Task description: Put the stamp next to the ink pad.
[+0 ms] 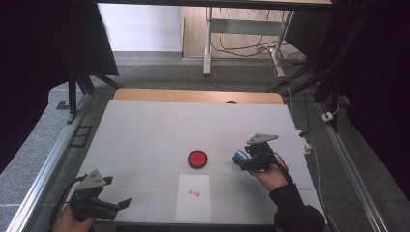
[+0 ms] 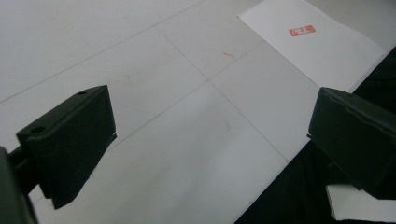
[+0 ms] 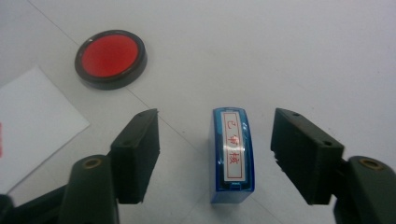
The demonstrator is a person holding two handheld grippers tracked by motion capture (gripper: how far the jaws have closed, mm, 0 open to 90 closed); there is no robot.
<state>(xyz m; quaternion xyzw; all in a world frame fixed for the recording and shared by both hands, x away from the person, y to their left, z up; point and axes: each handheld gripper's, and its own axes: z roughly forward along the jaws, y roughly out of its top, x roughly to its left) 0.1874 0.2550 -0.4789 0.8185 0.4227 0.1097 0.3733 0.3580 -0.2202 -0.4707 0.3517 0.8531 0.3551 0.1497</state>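
A blue stamp (image 3: 232, 156) with a white label and red characters stands on the white table between the jaws of my right gripper (image 3: 217, 122). Bare table shows on both sides of the stamp, so the pads do not touch it and the gripper is open. In the high view this gripper (image 1: 240, 159) and the stamp (image 1: 238, 156) sit right of the round red ink pad (image 1: 197, 158). The ink pad (image 3: 110, 57) lies beyond the left jaw. A white paper (image 1: 193, 198) bearing a red stamp mark (image 1: 194, 193) lies at the front edge. My left gripper (image 1: 121, 205) rests open at the front left, nothing between its jaws (image 2: 210, 112).
The white table top (image 1: 145, 130) ends in a wooden strip (image 1: 193, 95) at the far side. Metal rails (image 1: 43, 179) run along both sides. A desk frame (image 1: 208, 43) and cables stand on the floor beyond. The paper (image 2: 317, 46) lies ahead of the left gripper, near the table's front edge.
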